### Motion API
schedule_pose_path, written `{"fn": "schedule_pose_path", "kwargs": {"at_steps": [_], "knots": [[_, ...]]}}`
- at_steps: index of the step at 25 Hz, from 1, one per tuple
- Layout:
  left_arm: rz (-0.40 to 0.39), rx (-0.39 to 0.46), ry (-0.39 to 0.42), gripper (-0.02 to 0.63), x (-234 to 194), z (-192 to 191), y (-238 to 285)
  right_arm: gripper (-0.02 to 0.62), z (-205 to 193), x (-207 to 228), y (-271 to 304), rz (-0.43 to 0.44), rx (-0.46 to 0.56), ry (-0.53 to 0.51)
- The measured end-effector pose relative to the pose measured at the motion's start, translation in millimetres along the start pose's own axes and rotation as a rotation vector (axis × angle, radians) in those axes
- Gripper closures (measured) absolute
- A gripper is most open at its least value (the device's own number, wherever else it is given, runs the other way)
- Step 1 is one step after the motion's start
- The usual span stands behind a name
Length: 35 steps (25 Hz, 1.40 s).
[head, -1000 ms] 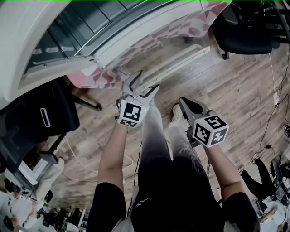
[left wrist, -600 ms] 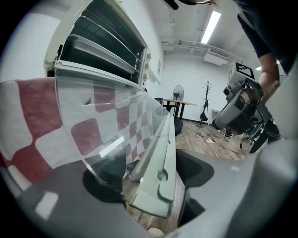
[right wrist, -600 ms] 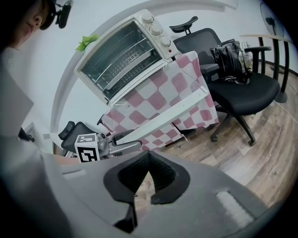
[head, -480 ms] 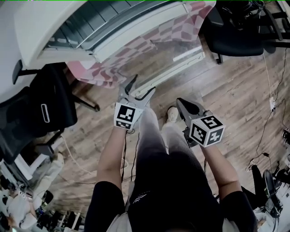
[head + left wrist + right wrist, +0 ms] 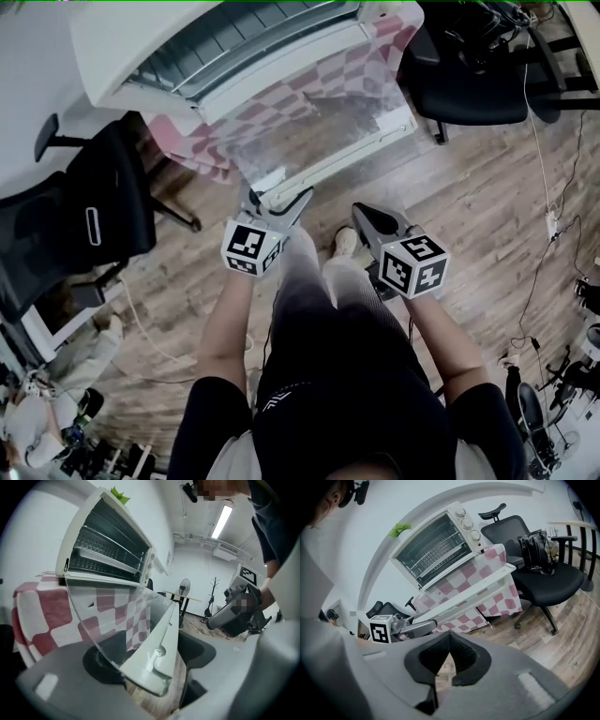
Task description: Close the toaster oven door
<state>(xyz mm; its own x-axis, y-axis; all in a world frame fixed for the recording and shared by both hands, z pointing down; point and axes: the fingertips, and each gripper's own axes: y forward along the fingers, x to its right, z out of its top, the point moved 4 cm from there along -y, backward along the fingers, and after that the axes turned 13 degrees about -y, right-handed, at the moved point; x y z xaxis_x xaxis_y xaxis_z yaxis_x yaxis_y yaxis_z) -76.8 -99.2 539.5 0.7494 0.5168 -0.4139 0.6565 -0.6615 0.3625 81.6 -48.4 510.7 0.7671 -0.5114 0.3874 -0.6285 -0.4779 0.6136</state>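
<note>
We see the toaster oven (image 5: 246,45) door (image 5: 314,127) hanging open past the checkered desk (image 5: 192,157). Our left tool (image 5: 279,200) gapes wide astride its front edge. Our right tool (image 5: 360,213) is pinched together, empty, over open floor (image 5: 487,202).

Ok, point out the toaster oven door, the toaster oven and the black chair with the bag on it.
toaster oven door (image 5: 112,616): left gripper view, on its glass pane.
toaster oven (image 5: 468,524): right gripper view, on its control panel.
black chair (image 5: 546,585): right gripper view, on its seat.
</note>
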Motion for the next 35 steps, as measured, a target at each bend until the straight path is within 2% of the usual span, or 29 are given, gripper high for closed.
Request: {"fn": "schedule_pose_path", "kwargs": {"at_steps": [12,16,21,28,32,35], "knots": [[0.036,0.097,-0.127,0.253,29.0,40.0,-23.8,0.592,34.1,-14.8,-10.5,0.06,0.036,-0.082],[0.048,0.136,-0.143,0.255,35.3,59.3,-32.2,0.592,51.6,-16.4,-15.3,0.063,0.073,-0.098],[0.068,0.199,-0.158,0.294,40.6,84.3,-41.2,0.592,70.9,-21.3,-20.8,0.074,0.108,-0.122],[0.092,0.269,-0.212,0.311,44.0,115.5,-51.5,0.592,99.1,-36.0,-29.8,0.112,0.163,-0.158],[0.09,0.294,-0.233,0.316,43.3,130.4,-54.5,0.592,118.6,-41.8,-34.2,0.119,0.198,-0.198],[0.067,0.313,-0.279,0.316,40.6,141.4,-57.3,0.592,130.5,-45.6,-35.0,0.127,0.22,-0.212]]}}
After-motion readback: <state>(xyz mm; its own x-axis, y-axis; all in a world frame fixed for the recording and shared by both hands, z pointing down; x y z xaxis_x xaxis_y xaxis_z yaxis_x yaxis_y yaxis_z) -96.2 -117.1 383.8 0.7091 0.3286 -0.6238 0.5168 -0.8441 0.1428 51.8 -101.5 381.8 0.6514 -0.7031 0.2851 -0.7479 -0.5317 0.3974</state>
